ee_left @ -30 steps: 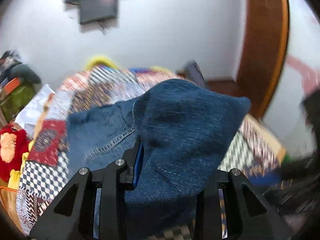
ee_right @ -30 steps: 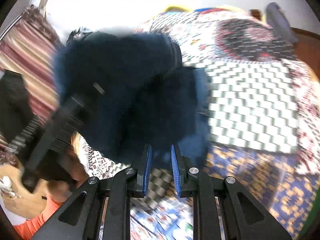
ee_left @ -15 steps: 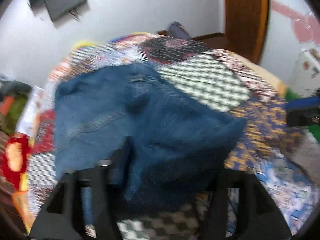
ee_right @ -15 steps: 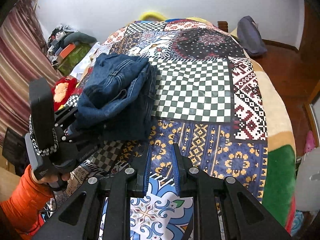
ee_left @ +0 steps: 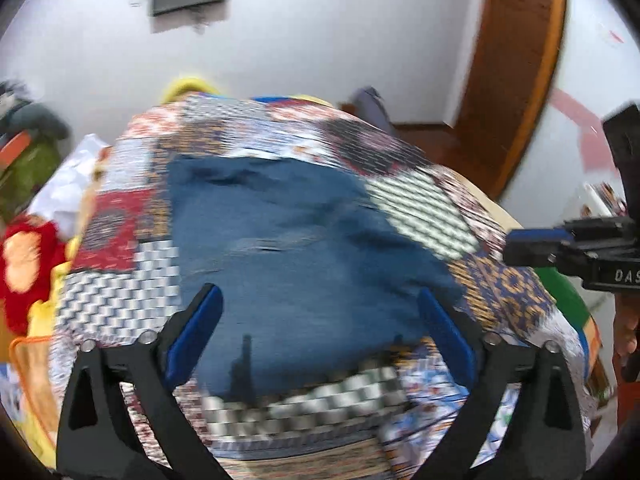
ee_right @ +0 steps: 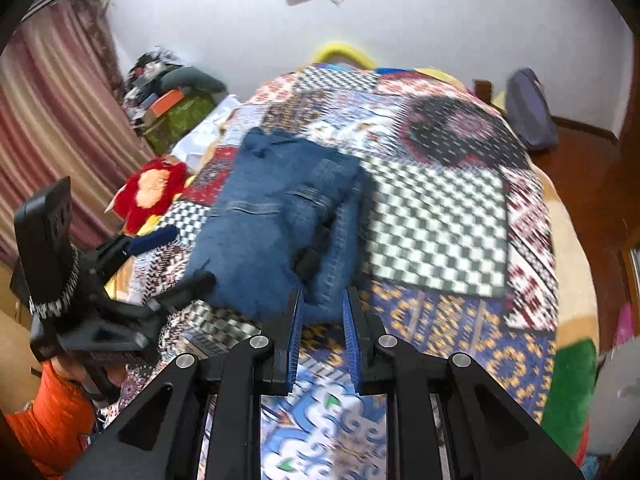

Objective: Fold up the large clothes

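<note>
Folded blue jeans (ee_left: 288, 240) (ee_right: 272, 216) lie in a thick stack on the patchwork quilt (ee_left: 420, 208) (ee_right: 436, 220) of a bed. My left gripper (ee_left: 318, 300) hovers over the near edge of the jeans. Its jaws are opening wide, and the denim lies under them with no pad pressing on it. The right wrist view shows this left gripper (ee_right: 176, 260) beside the stack's left corner. My right gripper (ee_right: 323, 300) is shut with only a narrow gap and nothing in it, just short of the jeans' near edge. In the left wrist view the right gripper (ee_left: 532, 240) shows at the right.
A red plush toy (ee_right: 150, 188) lies at the bed's left edge, with a pile of boxes and clothes (ee_right: 176, 96) behind it. A striped curtain (ee_right: 48, 100) hangs at the left. A purple bag (ee_right: 528, 108) rests at the far right. An orange sleeve (ee_right: 48, 424) shows at the bottom left.
A second ago both grippers held raised denim. The jeans now lie folded on the quilt, the left jaws have spread wide and let go, and both grippers have drawn back.
</note>
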